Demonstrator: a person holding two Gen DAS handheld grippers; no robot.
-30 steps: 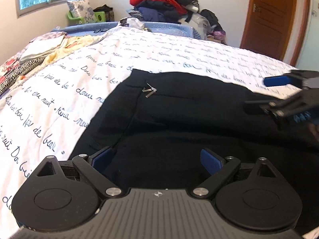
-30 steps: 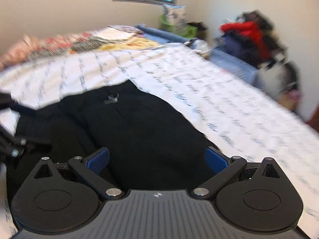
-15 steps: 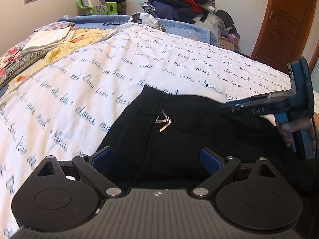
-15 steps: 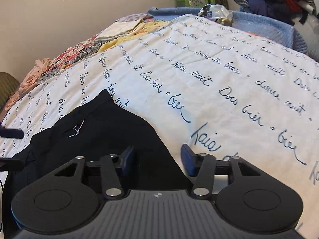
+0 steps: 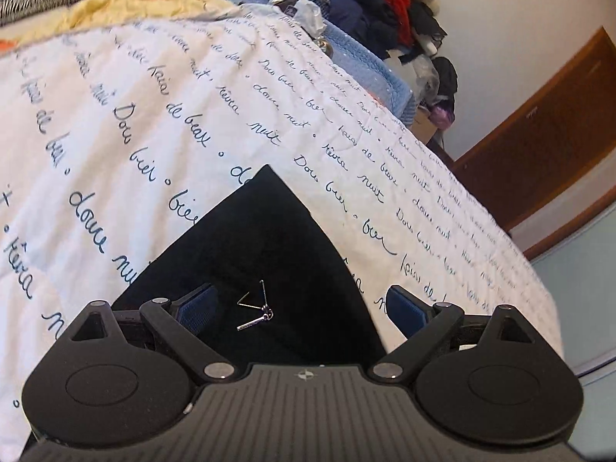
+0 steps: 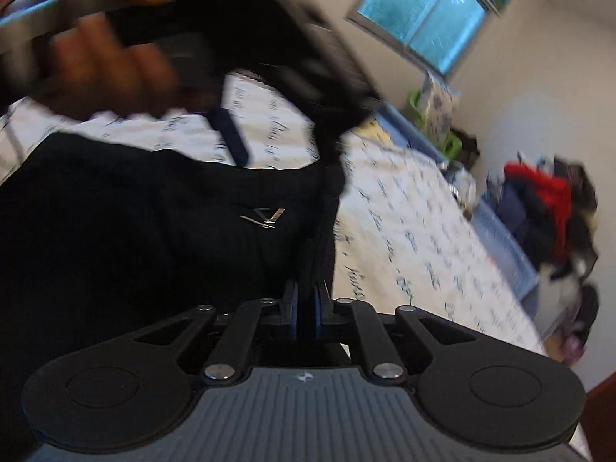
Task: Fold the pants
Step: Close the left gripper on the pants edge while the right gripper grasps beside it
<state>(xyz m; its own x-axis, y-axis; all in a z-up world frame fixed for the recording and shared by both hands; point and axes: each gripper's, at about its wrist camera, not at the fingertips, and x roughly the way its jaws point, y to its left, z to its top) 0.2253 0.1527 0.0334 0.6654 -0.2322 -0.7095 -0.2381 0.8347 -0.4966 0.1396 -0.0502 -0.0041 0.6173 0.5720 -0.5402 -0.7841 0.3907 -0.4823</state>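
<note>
Right hand-held gripper (image 6: 306,308) clamped on pants' (image 6: 134,231) edge

The right hand-held gripper (image 6: 306,308) has just closed on the pants' (image 6: 134,231) edge.

Left wrist view: sits right behind the left gripper (image 5: 300,308), angled down, very near the black pants (image 5: 269,254) on the white script-printed bedspread (image 5: 154,123). It faces past the pants toward the clothes pile (image 5: 377,19) and wooden door (image 5: 546,142) beyond the bed's far side.

Right wrist view: behind the right gripper (image 6: 306,308), rolled and blurred, just above the same pants (image 6: 134,231); beyond the pants lie the window (image 6: 431,19) and clothes pile (image 6: 539,208).

Shared: pants with metal zipper pull (image 5: 256,308) (image 6: 265,217), bedspread, clothes pile.
</note>
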